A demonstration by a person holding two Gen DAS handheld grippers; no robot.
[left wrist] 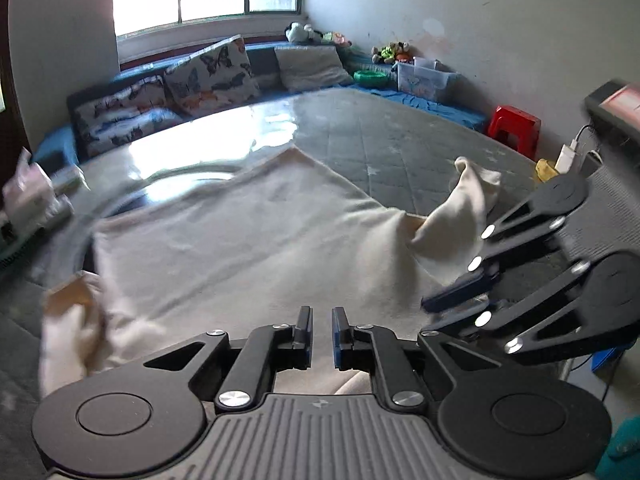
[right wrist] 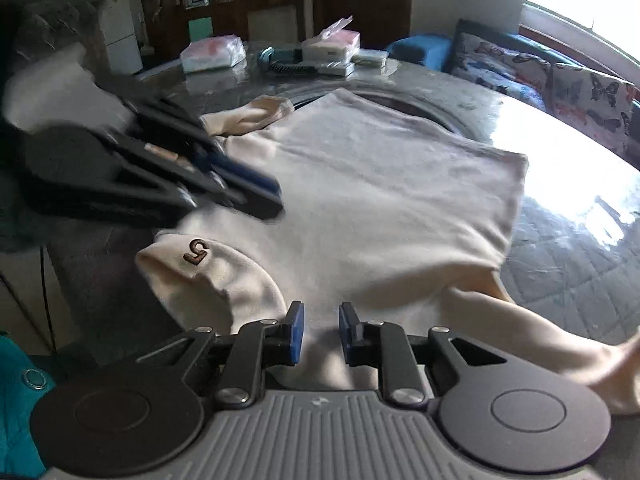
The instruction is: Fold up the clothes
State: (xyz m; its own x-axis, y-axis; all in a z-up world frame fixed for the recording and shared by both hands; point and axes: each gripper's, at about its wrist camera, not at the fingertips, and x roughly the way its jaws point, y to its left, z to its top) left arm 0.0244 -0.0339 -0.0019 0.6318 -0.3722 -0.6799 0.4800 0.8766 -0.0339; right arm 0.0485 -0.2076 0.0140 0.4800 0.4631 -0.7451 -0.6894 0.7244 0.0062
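Two grippers work over one cream sweatshirt (left wrist: 248, 232) spread flat on a bench (left wrist: 400, 148) under a glossy clear cover. In the left wrist view, the left gripper (left wrist: 321, 330) hovers above the near edge of the garment, its blue-padded fingers a narrow gap apart with nothing between them. The right gripper (left wrist: 456, 300) reaches in from the right, beside a raised sleeve (left wrist: 460, 216); whether it pinches the cloth cannot be told. Butterfly-print cushions (left wrist: 212, 76) line the far bench seat.

In the right wrist view, the right gripper (right wrist: 321, 330) is narrowly parted and empty over the sweatshirt (right wrist: 360, 200). A cuff bearing an embroidered "5" (right wrist: 197, 257) lies just left of it. The left gripper (right wrist: 256, 196), blurred, hangs over the garment's left side.
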